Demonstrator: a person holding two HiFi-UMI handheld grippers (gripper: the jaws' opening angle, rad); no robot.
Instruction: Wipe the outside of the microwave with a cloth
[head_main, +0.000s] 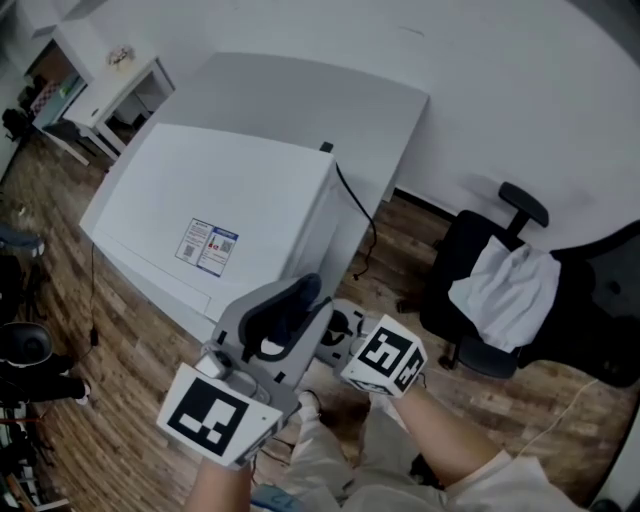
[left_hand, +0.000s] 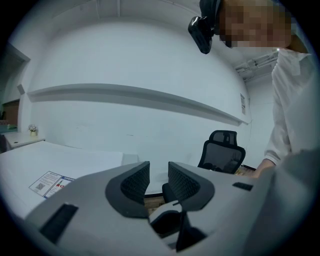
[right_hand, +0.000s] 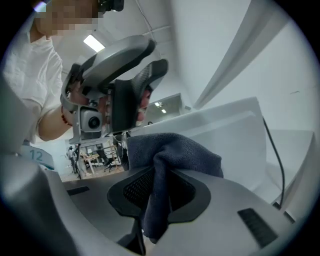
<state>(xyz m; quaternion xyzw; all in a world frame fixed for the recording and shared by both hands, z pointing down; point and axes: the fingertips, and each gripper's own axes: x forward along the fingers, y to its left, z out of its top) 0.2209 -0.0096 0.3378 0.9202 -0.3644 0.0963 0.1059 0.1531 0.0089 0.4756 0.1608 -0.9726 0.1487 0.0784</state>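
Cloth (right_hand: 170, 150), dark blue-grey, is pinched between the fingers (right_hand: 134, 189) of the right gripper (right_hand: 159, 180), bunched above them with a tail hanging below. The left gripper (left_hand: 159, 172) holds nothing, its fingers a narrow gap apart. Both hover off the near corner of the white microwave (head_main: 215, 200) on its table (head_main: 390, 110), and the cloth appears clear of it (no view shows contact). Judged from this, wiping has not started: the next move calls for bringing the cloth flat against one outer face, probably the top or nearest side, with enough pressure to drag it across.
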